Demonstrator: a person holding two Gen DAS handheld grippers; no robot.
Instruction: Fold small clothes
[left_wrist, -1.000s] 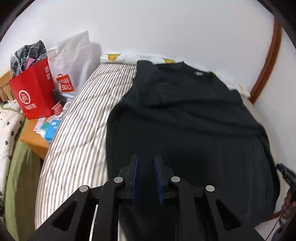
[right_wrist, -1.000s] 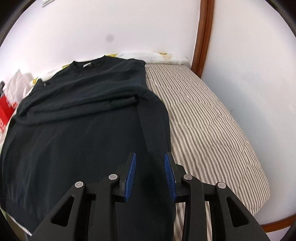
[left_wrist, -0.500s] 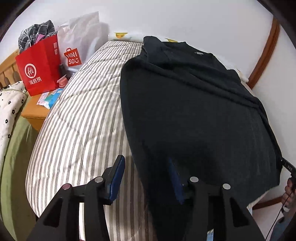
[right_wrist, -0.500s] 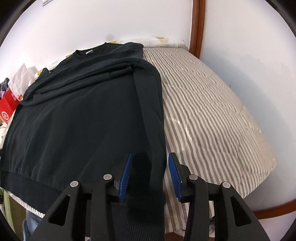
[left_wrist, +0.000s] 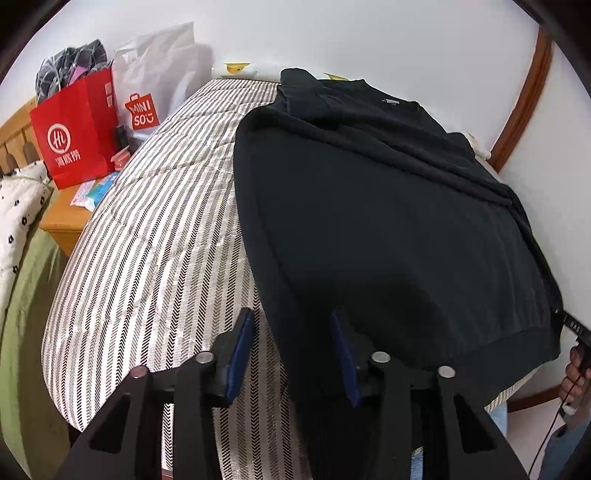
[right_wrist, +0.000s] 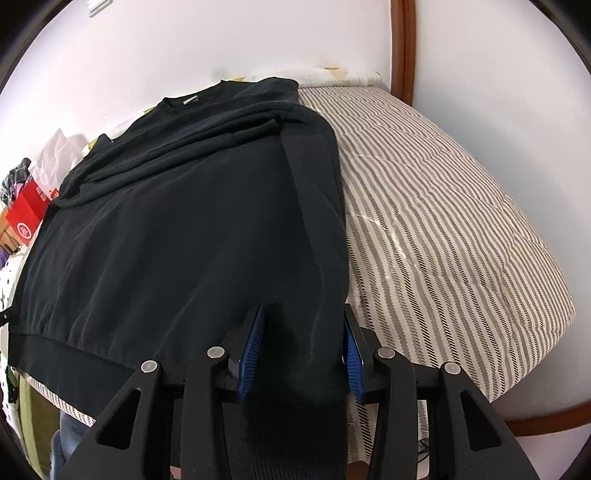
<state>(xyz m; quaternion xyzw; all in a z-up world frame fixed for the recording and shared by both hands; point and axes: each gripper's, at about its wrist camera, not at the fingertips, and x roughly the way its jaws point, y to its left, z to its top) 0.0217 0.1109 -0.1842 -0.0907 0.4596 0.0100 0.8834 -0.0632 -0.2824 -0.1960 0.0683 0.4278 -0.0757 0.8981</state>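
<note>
A black sweatshirt (left_wrist: 388, 229) lies spread flat on the striped bed (left_wrist: 159, 236), collar at the far end, sleeves folded across the chest. It also shows in the right wrist view (right_wrist: 177, 236). My left gripper (left_wrist: 293, 354) is open at the sweatshirt's near left hem corner, with the cloth edge between its jaws. My right gripper (right_wrist: 303, 350) is open at the near right hem corner, with the folded edge and ribbed hem between its jaws. Neither is closed on the cloth.
A red paper bag (left_wrist: 74, 136) and a white Miniso bag (left_wrist: 147, 88) stand on a wooden bedside stand (left_wrist: 62, 225) at left. A wooden frame (right_wrist: 402, 48) runs up the wall at right. The bed's near edge lies just below both grippers.
Both grippers have pulled back from over the sweatshirt to its near hem and have opened wider. The left jaws were nearly shut a second ago.
</note>
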